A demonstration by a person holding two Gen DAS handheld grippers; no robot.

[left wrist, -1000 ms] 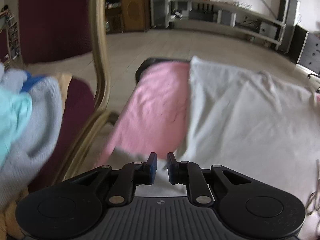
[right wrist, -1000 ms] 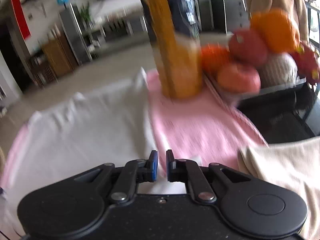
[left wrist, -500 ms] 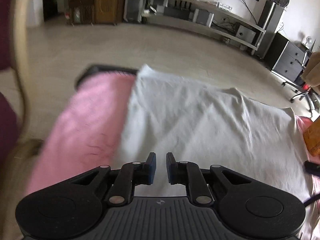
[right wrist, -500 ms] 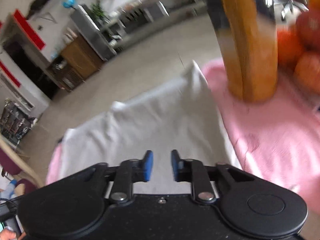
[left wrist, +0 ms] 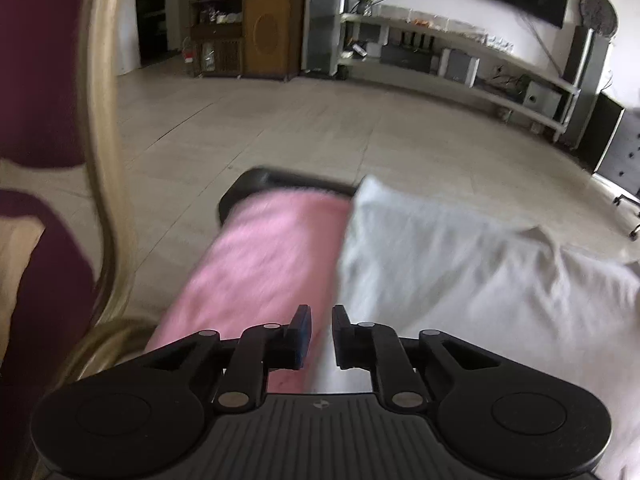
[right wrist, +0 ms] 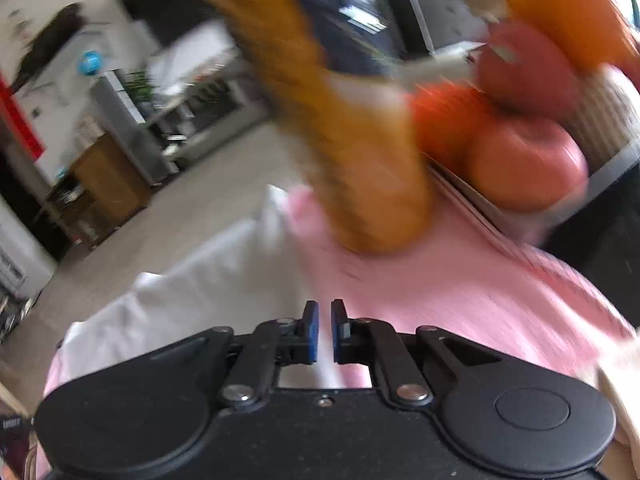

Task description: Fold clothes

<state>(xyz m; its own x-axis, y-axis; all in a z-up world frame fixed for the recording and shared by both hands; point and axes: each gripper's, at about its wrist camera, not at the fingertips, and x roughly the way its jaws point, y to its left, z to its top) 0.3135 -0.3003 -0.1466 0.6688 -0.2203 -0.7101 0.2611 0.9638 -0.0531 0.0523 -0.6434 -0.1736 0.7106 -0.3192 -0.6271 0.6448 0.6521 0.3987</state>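
A white garment (left wrist: pixel 460 280) lies spread flat on a pink cloth (left wrist: pixel 264 264) that covers the table. It also shows in the right wrist view (right wrist: pixel 208 292), left of the pink cloth (right wrist: pixel 460 292). My left gripper (left wrist: pixel 320 332) hangs over the garment's near left edge, jaws almost closed with a narrow gap, nothing visibly between them. My right gripper (right wrist: pixel 324 334) hangs over the garment's near right edge, jaws nearly closed, nothing visibly held.
A chair with gold frame (left wrist: pixel 100 160) and maroon cushions stands left of the table. An orange and blue box (right wrist: pixel 340 140) and a tray of fruit (right wrist: pixel 520 140) stand on the table's right part. Floor and shelves (left wrist: pixel 460 60) lie beyond.
The left gripper swung right over the garment, then back left to its left edge. The right gripper opened slightly, then narrowed again and swung right toward the box and fruit.
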